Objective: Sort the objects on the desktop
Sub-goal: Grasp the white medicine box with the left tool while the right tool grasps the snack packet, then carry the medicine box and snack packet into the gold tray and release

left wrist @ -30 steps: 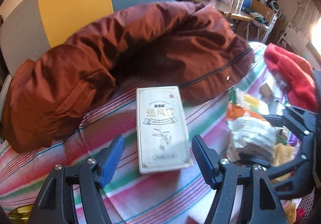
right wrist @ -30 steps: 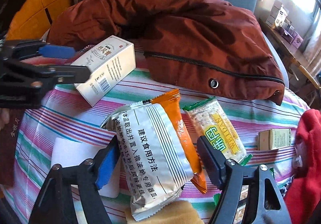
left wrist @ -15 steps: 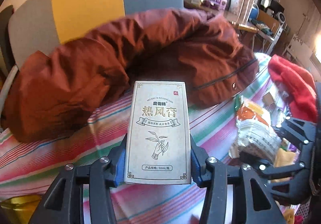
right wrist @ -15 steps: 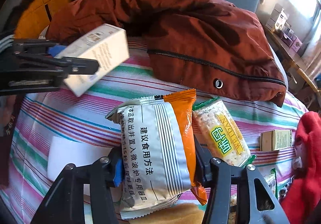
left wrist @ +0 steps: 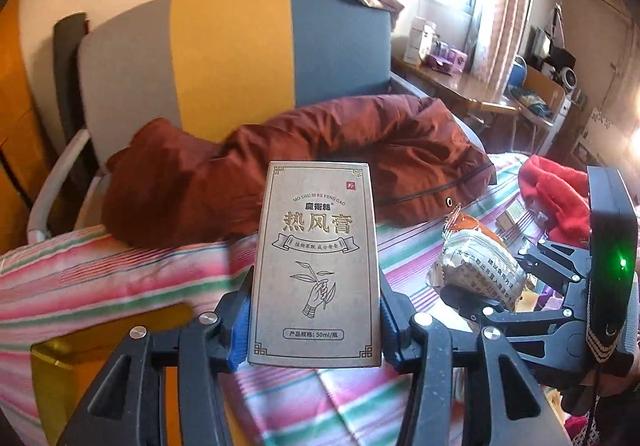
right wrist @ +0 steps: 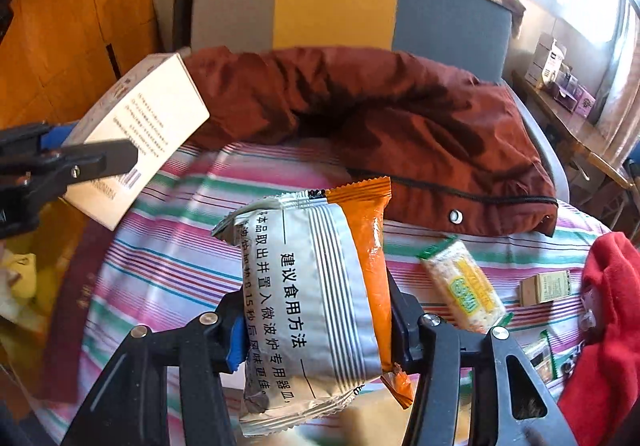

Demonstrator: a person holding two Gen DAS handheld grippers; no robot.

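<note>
Mid-frame, above the striped bench [right wrist: 168, 254]: left tool [left wrist: 314, 320] clamped on carton [left wrist: 318, 258], right tool [right wrist: 316, 330] on snack pouch [right wrist: 316, 286]. Mid-carry; drop spots needed next.

both grippers are up off the striped cloth [left wrist: 120, 278], each tilted downward and clamped on something. the left gripper [left wrist: 314, 322] has its two black fingers with blue pads [left wrist: 240, 330] pressed flat on the long sides of the tan box [left wrist: 316, 262], gripping its lower half so the box stands upright above the cloth. the right gripper [right wrist: 316, 330], to the right of the left one over the same cloth, squeezes the silver and orange snack packet [right wrist: 320, 286] at its lower half, the wrapper bulging between the fingers. the two grippers sit near each other but apart.
</note>
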